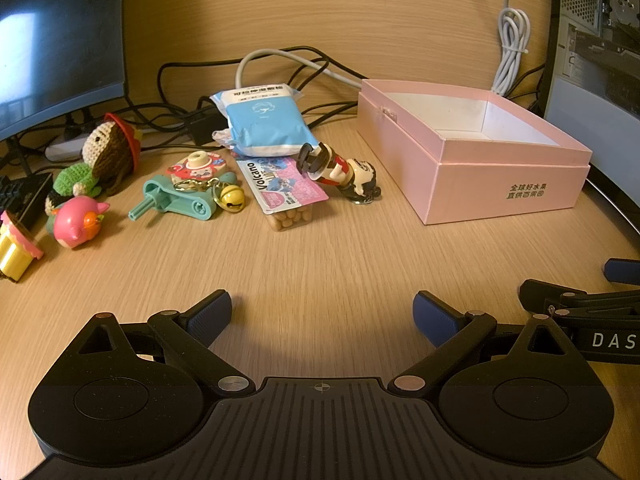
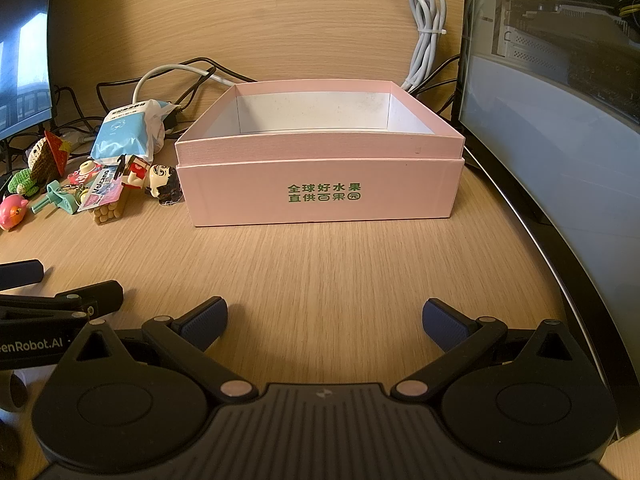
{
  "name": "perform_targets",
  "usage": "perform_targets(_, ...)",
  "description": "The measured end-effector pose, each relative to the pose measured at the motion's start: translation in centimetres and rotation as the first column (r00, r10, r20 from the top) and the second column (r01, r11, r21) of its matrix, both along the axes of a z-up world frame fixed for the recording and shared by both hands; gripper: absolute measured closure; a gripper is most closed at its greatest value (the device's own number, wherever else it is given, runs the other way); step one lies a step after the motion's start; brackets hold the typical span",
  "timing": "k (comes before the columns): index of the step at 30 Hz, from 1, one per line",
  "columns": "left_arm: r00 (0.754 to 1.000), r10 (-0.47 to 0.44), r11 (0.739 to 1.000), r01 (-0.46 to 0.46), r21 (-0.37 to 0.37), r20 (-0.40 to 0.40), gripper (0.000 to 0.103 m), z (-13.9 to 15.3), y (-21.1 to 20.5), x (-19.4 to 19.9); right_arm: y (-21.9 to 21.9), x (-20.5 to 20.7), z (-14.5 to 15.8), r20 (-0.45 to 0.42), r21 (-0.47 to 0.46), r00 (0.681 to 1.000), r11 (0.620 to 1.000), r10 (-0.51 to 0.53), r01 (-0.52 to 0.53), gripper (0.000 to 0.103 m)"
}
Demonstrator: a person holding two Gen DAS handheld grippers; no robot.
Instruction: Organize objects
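The wooden bench (image 1: pixel 320 256) carries a pink box (image 2: pixel 320 196) – open-topped, near the back edge toward the right. Left of it lies a cluster: blue pack (image 1: pixel 264 124), crochet doll (image 1: pixel 110 150), snack tube (image 1: pixel 286 196), figurine (image 1: pixel 344 172), teal toy (image 1: pixel 176 202), pink pig (image 1: pixel 78 220). Both grippers – left (image 1: pixel 322 316), right (image 2: pixel 324 320) – hover near the front edge, fingers wide apart, nothing between them.

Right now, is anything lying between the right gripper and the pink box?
No. In the right wrist view, only bare desk lies between the open right gripper and the pink box.
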State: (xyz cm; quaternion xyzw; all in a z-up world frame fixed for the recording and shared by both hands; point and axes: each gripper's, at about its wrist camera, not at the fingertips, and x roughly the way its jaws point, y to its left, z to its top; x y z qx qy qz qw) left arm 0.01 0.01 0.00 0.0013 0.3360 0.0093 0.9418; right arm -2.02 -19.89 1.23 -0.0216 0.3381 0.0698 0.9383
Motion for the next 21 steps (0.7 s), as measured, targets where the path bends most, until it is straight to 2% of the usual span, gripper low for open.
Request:
perform_targets(11,1.000,0.006,1.000,-0.006,0.004,0.000,0.003,-0.01,0.01,0.00,0.38,0.47,-0.29,-0.001,0.001,1.000,1.000,-0.024,0.024,0.000)
perform_targets(17,0.999,0.034,0.999,-0.034,0.010,-0.002,0.003,0.26,-0.41,-0.23,-0.09,0.88,0.20,-0.054,-0.005,0.998,0.999,0.032,-0.033,0.000)
perform_targets(21,0.999,0.036,0.999,-0.036,0.000,-0.041,0.004,0.62,0.36,-0.28,-0.09,0.64,0.34,-0.075,-0.013,0.997,0.999,0.028,-0.029,0.000)
